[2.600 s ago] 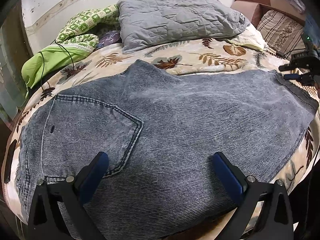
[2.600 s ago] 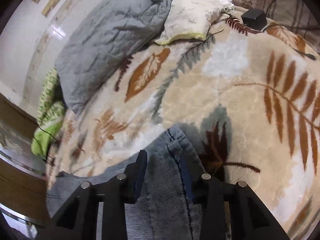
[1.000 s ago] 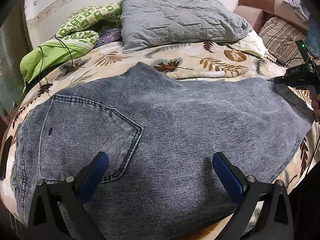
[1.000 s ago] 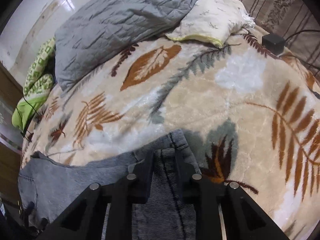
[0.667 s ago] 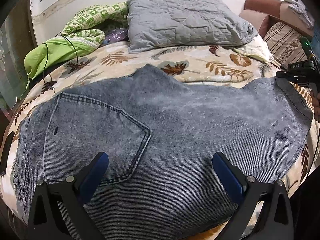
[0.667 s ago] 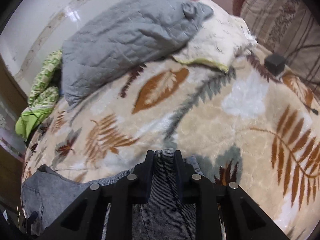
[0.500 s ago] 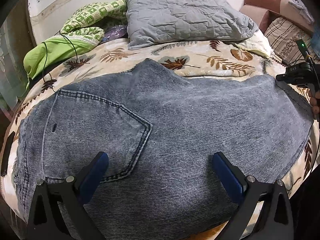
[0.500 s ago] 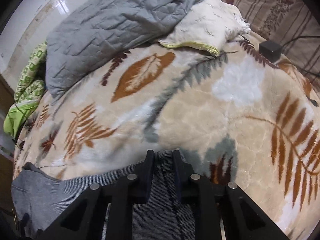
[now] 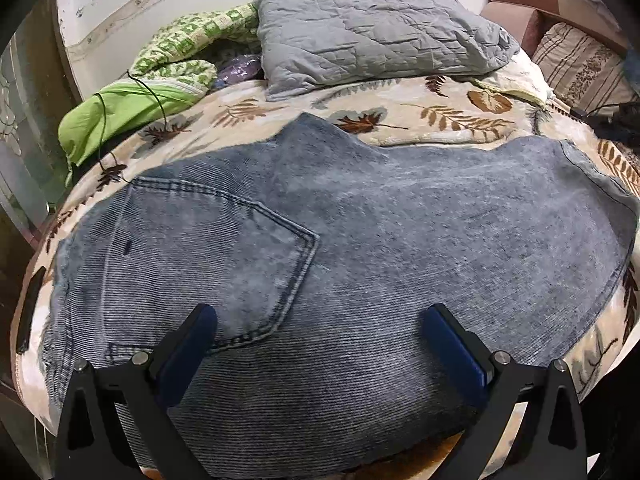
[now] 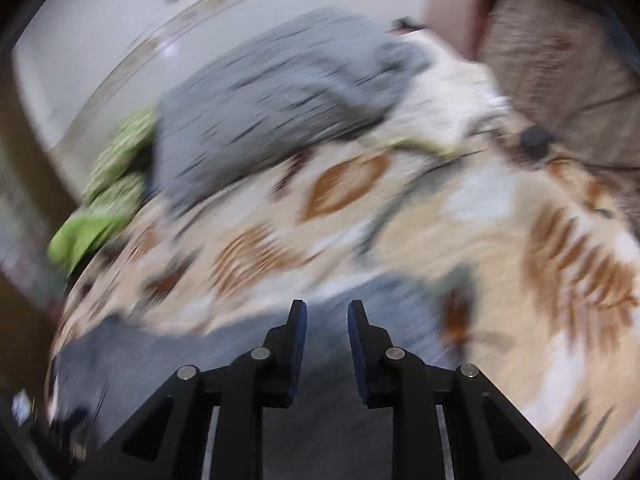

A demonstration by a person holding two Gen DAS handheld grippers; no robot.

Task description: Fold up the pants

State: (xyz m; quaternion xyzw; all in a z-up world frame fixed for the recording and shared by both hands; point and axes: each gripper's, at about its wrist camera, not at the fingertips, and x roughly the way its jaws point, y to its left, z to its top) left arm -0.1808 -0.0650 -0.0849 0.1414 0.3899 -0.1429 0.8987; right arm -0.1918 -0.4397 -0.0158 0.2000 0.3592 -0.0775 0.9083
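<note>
Grey-blue denim pants (image 9: 360, 240) lie spread flat on the leaf-patterned blanket (image 9: 440, 120), back pocket (image 9: 208, 264) up at the left, leg hem (image 9: 600, 184) at the far right. My left gripper (image 9: 320, 324) is wide open and empty, hovering over the near edge of the pants. The right wrist view is blurred by motion. In it my right gripper (image 10: 327, 312) has its jaws parted a little above the pants (image 10: 248, 360), with nothing between them. In the left wrist view the right gripper (image 9: 624, 124) is a dark shape past the hem.
A grey quilted pillow (image 9: 372, 28) lies at the head of the bed. Green bedding (image 9: 132, 100) with a black cable is bunched at the back left. A striped cushion (image 9: 580, 64) and a brown sofa arm stand at the right. A black adapter (image 10: 534, 138) lies on the blanket.
My right gripper has opened, let go of the leg hem and pulled away fast. The hem now lies flat on the blanket. My left gripper has stayed open and still.
</note>
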